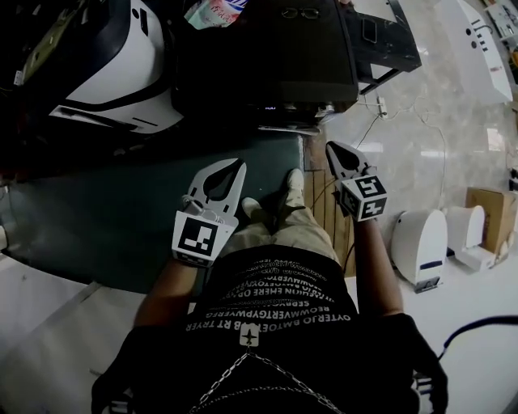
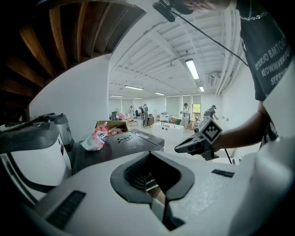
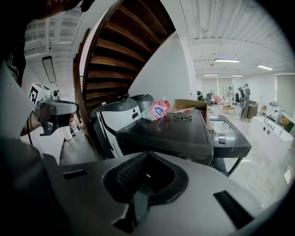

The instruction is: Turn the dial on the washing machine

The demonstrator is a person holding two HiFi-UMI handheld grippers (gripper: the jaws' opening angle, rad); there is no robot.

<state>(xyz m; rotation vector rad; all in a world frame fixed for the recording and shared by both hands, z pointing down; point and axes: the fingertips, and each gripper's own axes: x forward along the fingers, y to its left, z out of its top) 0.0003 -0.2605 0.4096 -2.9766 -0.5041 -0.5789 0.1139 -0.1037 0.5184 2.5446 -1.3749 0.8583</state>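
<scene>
Both tongs are up in front of the person, neither one holding a thing. The left gripper (image 1: 239,165) has its tips pinched together, just an empty loop between the pads. Same for the right gripper (image 1: 332,148): closed all the way, nothing in it. They sit apart from each other with the person's shoes (image 1: 293,181) showing in the gap between them.

The washer (image 1: 267,57) is the dark box straight ahead. Its front edge faces the person, well clear of both tips. I can't pick out the dial from here. Glasses (image 1: 299,13) and a pouch (image 1: 212,11) lie on its lid, near the back.

Room-wise, a white appliance (image 1: 121,65) stands hard against the washer's left side, so that corner is tight. A black side tray (image 1: 380,40) juts out on the right. Between the tongs and the front edge there's just green mat (image 1: 113,210), plus pale floor (image 1: 421,121) out right.
</scene>
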